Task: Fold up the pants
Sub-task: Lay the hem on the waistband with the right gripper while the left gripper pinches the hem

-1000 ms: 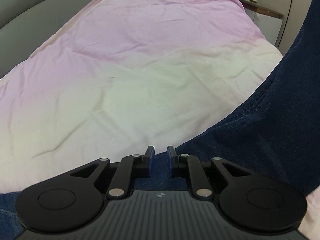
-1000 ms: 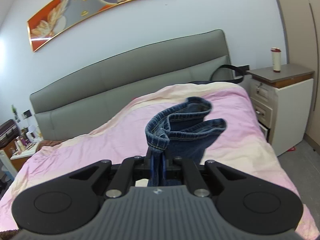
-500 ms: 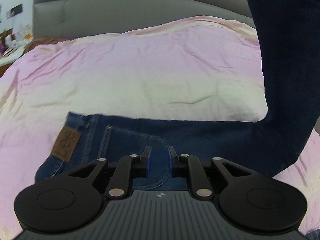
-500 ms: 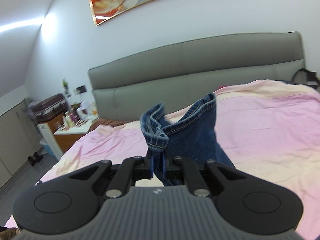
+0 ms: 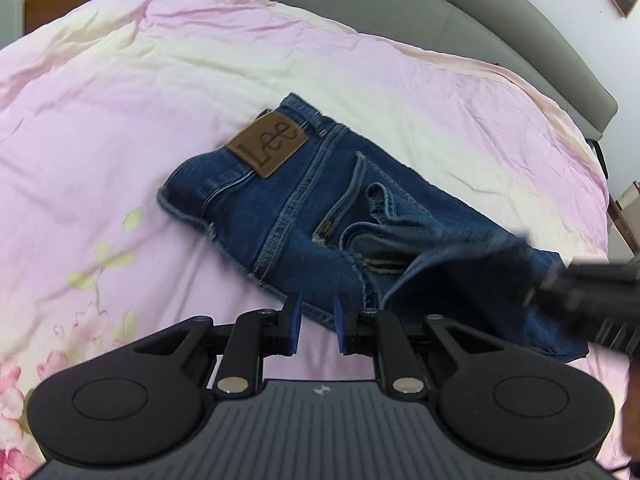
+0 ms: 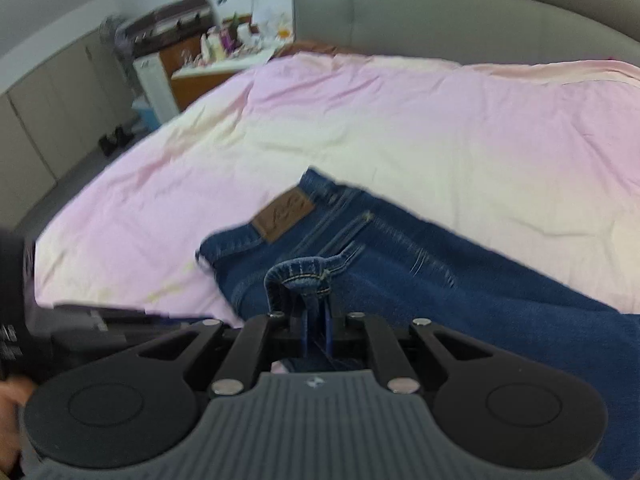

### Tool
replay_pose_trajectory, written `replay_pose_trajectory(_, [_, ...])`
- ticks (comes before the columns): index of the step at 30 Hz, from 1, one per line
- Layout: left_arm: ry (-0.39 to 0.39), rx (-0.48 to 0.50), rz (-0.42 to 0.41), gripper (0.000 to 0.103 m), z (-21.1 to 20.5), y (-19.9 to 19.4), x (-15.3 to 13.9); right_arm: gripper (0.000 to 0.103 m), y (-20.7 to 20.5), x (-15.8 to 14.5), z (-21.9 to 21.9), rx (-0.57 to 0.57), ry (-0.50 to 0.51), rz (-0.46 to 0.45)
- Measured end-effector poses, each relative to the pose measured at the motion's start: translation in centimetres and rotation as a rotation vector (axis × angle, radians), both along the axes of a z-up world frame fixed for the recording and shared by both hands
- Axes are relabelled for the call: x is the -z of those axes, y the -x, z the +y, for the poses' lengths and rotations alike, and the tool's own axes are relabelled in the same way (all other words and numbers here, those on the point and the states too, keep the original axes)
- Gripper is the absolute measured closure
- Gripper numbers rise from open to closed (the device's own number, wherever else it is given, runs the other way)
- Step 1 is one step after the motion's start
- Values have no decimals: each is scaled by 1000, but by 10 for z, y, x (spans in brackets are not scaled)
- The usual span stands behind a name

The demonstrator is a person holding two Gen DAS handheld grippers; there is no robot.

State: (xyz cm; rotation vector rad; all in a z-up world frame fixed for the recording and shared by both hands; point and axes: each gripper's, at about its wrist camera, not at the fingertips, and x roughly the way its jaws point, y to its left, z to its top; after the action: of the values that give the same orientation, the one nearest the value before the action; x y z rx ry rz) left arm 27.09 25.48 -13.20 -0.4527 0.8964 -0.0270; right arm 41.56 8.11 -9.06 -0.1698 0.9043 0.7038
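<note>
Through my left wrist camera the jeans (image 5: pixel 320 216) lie on the pink bedspread (image 5: pixel 120 120), dark denim, back side up, brown Lee patch (image 5: pixel 267 145) showing, a hem doubled over them. My left gripper (image 5: pixel 315 323) hangs with its jaws apart and empty, tips just at the jeans' near edge. Through the right wrist camera, blurred, my right gripper (image 6: pixel 316 326) is clamped on a hem, which arches up from its tips above the jeans' seat.

dark blue jeans (image 5: pixel 304 216), brown patch (image 5: pixel 267 145), pink floral-print bedcover (image 5: pixel 100 128), grey headboard (image 6: pixel 460 20)
</note>
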Motion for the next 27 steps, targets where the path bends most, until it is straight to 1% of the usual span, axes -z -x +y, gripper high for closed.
replay_pose_trajectory(3, [9, -28, 7, 85, 6, 4, 7, 100, 24, 38, 19, -108, 125, 0])
replay_pose_trajectory(6, [17, -28, 14, 85, 10, 8, 12, 98, 46, 70, 30, -230, 256, -33])
replay_pose_trajectory(7, [18, -23, 18, 85, 10, 7, 13, 93, 53, 79, 34, -263, 284, -53])
replay_pose_trajectory(8, [23, -16, 21, 85, 10, 7, 14, 86, 57, 86, 36, -299, 308, -74])
replay_pose_trajectory(9, [31, -11, 22, 85, 10, 8, 14, 81, 61, 91, 38, -324, 321, -87])
replay_pose_trajectory(10, [45, -7, 24, 85, 11, 9, 14, 72, 61, 93, 39, -350, 327, -94])
replay_pose_trajectory(11, [63, -6, 22, 85, 13, 9, 15, 68, 65, 94, 39, -376, 328, -93])
replay_pose_trajectory(13, [108, -3, 14, 85, 17, 11, 15, 70, 67, 85, 30, -410, 309, -65])
replay_pose_trajectory(16, [171, 5, 2, 85, 20, 10, 15, 69, 64, 64, 12, -391, 277, -54])
replay_pose_trajectory(18, [205, 10, 2, 85, 20, 7, 15, 69, 57, 48, 0, -351, 243, -55])
replay_pose_trajectory(20, [214, 1, 6, 85, 18, 3, 16, 69, 48, 39, -11, -295, 213, -59])
replay_pose_trajectory(23, [198, -1, 18, 85, 12, 0, 18, 69, 30, 42, -12, -223, 148, 5])
replay_pose_trajectory(25, [209, 5, 26, 85, 10, 1, 20, 69, 20, 53, -4, -182, 123, 45])
replay_pose_trajectory(27, [231, 3, 30, 81, 9, 1, 24, 70, 13, 64, 3, -136, 100, 72])
